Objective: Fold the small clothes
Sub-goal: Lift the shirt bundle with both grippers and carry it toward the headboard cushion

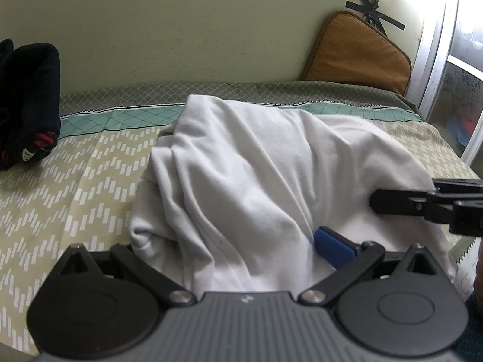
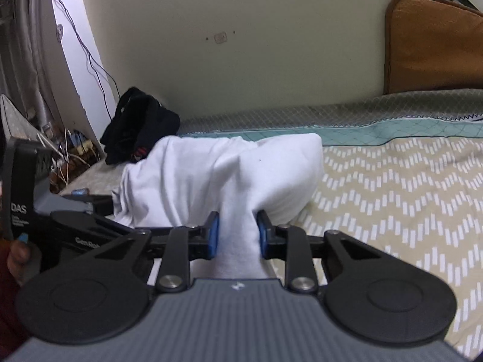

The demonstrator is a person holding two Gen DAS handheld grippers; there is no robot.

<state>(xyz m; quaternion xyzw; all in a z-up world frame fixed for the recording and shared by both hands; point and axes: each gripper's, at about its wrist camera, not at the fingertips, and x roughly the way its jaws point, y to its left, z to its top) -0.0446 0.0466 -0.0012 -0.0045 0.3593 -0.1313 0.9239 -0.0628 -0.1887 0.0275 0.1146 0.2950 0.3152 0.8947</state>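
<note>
Here, right gripper [image 2: 237, 235] fingers pinching white garment [image 2: 217, 175], patterned bedsheet [image 2: 392, 196]

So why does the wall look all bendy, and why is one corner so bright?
Left wrist view: the fisheye lens curves the wall, and daylight washes out the window at the top right. Right wrist view: the same curving bends the doorway edge at the left, the white garment looks a little soft, and the light is dimmer and more even.

Two grippers [image 2: 238, 232] [image 1: 241, 259]. One white garment [image 1: 256, 175]. One black garment pile [image 1: 27, 96]. One brown cushion [image 1: 359, 51]. One patterned bedsheet [image 2: 392, 187].
</note>
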